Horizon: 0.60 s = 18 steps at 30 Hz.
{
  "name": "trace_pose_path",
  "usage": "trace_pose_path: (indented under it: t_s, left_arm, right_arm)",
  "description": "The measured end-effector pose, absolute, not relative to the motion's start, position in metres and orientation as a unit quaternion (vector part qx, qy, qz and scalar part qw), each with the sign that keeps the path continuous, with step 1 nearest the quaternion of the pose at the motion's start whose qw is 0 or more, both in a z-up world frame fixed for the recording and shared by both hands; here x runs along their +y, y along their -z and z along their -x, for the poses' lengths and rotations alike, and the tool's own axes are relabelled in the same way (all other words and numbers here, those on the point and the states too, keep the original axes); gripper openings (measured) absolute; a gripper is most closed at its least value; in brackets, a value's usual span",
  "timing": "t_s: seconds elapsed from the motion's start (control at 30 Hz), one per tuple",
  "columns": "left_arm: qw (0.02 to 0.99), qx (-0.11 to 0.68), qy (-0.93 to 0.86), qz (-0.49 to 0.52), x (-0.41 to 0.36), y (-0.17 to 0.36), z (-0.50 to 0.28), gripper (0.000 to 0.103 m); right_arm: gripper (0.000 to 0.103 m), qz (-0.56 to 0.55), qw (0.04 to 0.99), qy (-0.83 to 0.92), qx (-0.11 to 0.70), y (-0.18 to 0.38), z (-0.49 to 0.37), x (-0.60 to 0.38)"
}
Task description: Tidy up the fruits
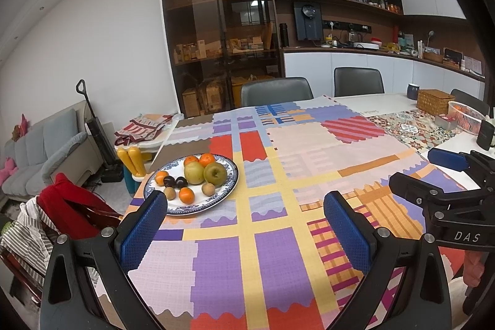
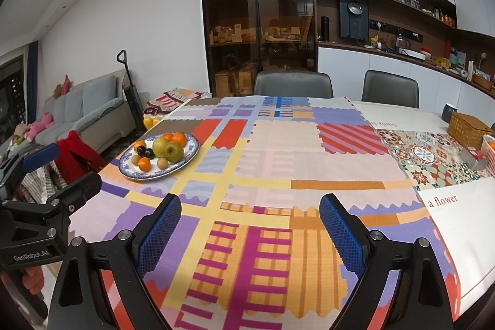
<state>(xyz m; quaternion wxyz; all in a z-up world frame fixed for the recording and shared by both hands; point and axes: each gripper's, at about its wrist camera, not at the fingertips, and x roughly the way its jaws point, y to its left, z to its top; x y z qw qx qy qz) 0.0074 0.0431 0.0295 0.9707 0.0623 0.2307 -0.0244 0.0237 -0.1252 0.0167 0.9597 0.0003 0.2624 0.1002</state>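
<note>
A blue-and-white plate point(image 1: 229, 175) of fruit sits at the table's left edge; it also shows in the right wrist view point(image 2: 191, 149). On it lie two green apples point(image 1: 215, 173), several oranges point(image 1: 186, 195), two dark plums point(image 1: 175, 182) and small brown fruits point(image 1: 208, 189). My left gripper point(image 1: 244, 207) is open and empty, its left finger just in front of the plate. My right gripper point(image 2: 250, 214) is open and empty over the patterned tablecloth point(image 2: 272, 150), well right of the plate. It also shows at the right of the left wrist view point(image 1: 427, 172).
A pink mesh basket point(image 1: 467, 116) with oranges, a wicker box point(image 1: 434, 101), a dark mug point(image 1: 413, 91) and a small tin stand at the table's far right. Grey chairs point(image 1: 276, 91) line the far side. A chair with red cloth point(image 1: 69, 206) stands left.
</note>
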Motion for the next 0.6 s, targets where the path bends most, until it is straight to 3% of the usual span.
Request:
trace_pose_path:
  t_s: [0.6]
  left_arm:
    - [0.969,0.236,0.026,-0.061,0.0432,-0.0279,-0.01,0.103]
  right_arm:
    - [0.092,-0.002,0.958,-0.1,0.269,-0.0093,-0.0262,-0.1287]
